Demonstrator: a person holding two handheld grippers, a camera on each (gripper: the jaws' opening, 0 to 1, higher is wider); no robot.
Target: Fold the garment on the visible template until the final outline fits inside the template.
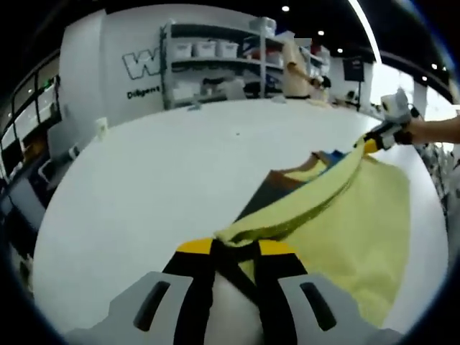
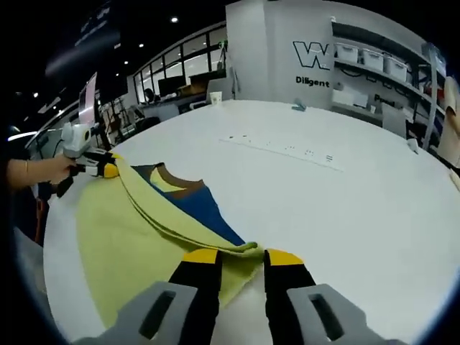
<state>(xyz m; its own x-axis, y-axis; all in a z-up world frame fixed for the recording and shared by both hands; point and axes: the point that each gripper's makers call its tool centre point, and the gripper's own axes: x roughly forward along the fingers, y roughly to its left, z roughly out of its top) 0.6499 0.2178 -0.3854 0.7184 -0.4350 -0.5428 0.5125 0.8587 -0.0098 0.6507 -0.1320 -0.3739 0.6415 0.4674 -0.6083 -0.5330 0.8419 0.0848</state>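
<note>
Garment (image 1: 359, 208), yellow, is stretched taut between left gripper (image 1: 236, 248) at 6 o'clock and right gripper (image 2: 241, 255), both jaw pairs clamped on its folded edge to carry it across the white table (image 1: 158, 172).

Bright, even light came from ceiling spots (image 2: 173, 19) and a strip light (image 1: 365, 29). The white tabletop (image 1: 172, 165) glared, with shadows faint. Fisheye bending curved the edges; distant shelving (image 1: 215, 61) looked soft, slightly blurred.
</note>
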